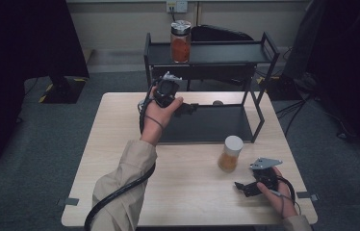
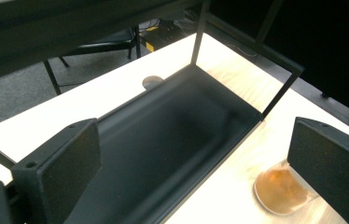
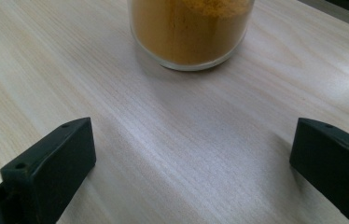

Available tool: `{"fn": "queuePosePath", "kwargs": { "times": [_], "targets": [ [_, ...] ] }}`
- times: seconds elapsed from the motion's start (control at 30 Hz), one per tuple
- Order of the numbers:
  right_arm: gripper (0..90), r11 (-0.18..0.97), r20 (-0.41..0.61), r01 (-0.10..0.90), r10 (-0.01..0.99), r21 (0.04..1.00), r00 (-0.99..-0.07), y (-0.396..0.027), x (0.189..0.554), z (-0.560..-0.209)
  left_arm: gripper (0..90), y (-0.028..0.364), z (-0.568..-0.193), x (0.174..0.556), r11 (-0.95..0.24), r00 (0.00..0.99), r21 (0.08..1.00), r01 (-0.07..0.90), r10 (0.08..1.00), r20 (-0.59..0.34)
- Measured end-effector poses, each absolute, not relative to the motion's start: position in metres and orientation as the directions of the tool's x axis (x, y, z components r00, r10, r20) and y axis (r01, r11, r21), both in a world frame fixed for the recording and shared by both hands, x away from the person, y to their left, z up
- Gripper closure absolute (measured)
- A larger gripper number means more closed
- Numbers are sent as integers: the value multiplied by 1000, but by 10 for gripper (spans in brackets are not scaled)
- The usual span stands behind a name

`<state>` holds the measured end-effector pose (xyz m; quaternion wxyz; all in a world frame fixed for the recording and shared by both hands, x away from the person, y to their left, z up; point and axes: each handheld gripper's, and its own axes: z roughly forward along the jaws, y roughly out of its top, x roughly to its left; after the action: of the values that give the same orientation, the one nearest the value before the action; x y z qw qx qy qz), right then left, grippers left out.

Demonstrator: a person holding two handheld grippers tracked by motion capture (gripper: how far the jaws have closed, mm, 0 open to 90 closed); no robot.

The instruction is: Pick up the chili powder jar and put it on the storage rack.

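Jar (image 1: 229,154) of yellow-orange powder, clear glass with a white lid, stands upright on the pale wooden table (image 1: 120,144) in the high view, its long axis vertical and lid uppermost. We locate it just in front of the black two-tier shelf rack (image 1: 260,103), near that rack's right front post. Our right gripper (image 1: 246,187) lies low on the table, near the jar and pointing toward it; our left gripper (image 1: 187,109) is held over the rack's lower tray. A second jar (image 1: 180,42) with red contents stands on the upper tier. Grey carpet surrounds the table.

Left gripper view: we see the jaws spread wide with nothing between them, aimed along the lower tray (image 2: 172,135). The jar (image 2: 282,189) appears at lower right, partly behind one jaw, on the table beside the tray.

Right gripper view: we see the jaws wide apart and empty above bare wood grain. The jar (image 3: 191,32) stands ahead, centred between them and clear of both; its lid is cut off by the frame edge.
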<state>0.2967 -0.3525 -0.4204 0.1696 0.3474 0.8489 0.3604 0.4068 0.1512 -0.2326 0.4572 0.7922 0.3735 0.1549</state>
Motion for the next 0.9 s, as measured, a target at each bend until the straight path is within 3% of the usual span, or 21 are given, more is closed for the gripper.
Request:
{"fn": "queuePosePath", "kwargs": {
  "times": [0.37, 0.9],
  "targets": [
    [0, 498, -38, 467, 712, 731, -701, -352, 297, -421, 21, 154, -260, 407, -312, 667, 818, 483, 736, -113],
    [0, 498, -38, 467, 712, 731, -701, -353, 297, -421, 24, 138, -274, 409, -438, 668, 714, 547, 742, -57]
  ]
}}
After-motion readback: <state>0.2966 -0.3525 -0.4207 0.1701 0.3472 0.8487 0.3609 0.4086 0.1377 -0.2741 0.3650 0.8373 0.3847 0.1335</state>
